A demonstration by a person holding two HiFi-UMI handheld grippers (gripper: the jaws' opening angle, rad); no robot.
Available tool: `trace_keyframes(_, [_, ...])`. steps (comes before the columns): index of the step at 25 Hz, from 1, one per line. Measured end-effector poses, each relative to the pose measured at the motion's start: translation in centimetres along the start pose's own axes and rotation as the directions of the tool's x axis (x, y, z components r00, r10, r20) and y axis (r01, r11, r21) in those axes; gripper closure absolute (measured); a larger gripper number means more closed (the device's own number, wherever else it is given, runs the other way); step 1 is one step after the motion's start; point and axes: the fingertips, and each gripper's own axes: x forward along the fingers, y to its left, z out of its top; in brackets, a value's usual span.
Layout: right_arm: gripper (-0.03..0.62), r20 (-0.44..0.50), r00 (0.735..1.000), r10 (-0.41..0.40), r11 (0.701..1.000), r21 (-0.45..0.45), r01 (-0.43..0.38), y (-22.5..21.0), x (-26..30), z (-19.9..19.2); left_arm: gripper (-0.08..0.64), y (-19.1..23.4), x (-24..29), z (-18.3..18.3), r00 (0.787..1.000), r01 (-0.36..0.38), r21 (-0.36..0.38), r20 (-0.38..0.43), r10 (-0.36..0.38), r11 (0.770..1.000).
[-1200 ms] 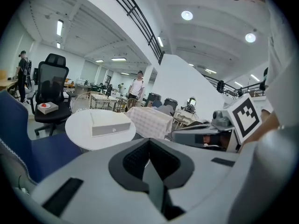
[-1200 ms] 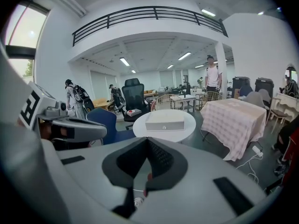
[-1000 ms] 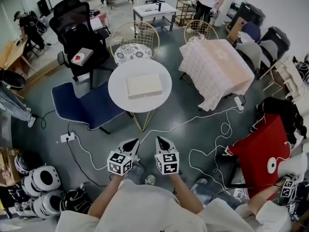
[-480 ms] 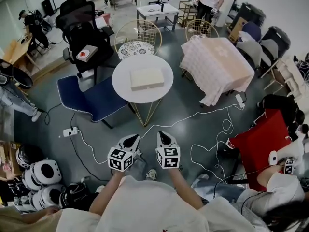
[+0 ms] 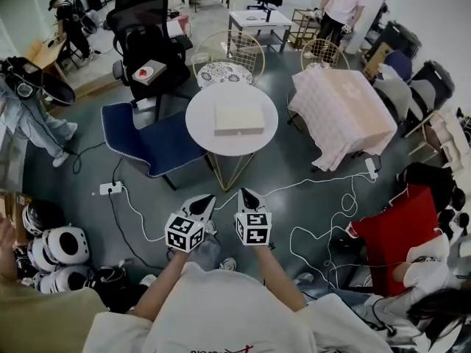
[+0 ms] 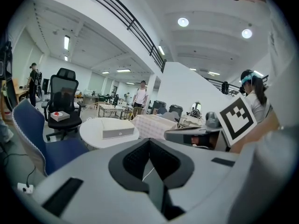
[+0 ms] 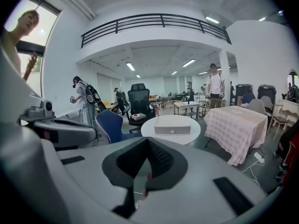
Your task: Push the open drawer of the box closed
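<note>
A flat cream box (image 5: 238, 119) lies on the round white table (image 5: 202, 127), well ahead of me. The left gripper view shows the box (image 6: 118, 131) small with its front face toward me, and in the right gripper view the box (image 7: 173, 129) has a small knob on that face. From here I cannot tell how far the drawer stands out. My left gripper (image 5: 207, 197) and right gripper (image 5: 241, 192) hang side by side over the floor, far short of the table. Both are shut with nothing between the jaws. The left gripper (image 6: 149, 140) and right gripper (image 7: 147, 140) show their pads meeting.
A blue chair (image 5: 151, 142) stands left of the table, with a black office chair (image 5: 147, 43) behind it. A table with a checked cloth (image 5: 342, 109) is to the right. White cables (image 5: 324, 197) trail across the floor. Helmets (image 5: 59, 259) lie at the left, and people stand at the back.
The head view has shifted, so the table and box now sit further right and a little higher in the picture. Both grippers stay shut and side by side, carried slightly forward.
</note>
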Motion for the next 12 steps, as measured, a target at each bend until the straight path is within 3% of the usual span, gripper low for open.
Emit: trace_keyframes(12, [0.577, 0.008, 1.000, -0.012, 1.000, -0.001, 0.012, -1.3, 0.0, -0.2, 0.548, -0.3, 1.4, 0.0, 1.000, 0.016, 0.012, -0.018, -0.015, 1.000])
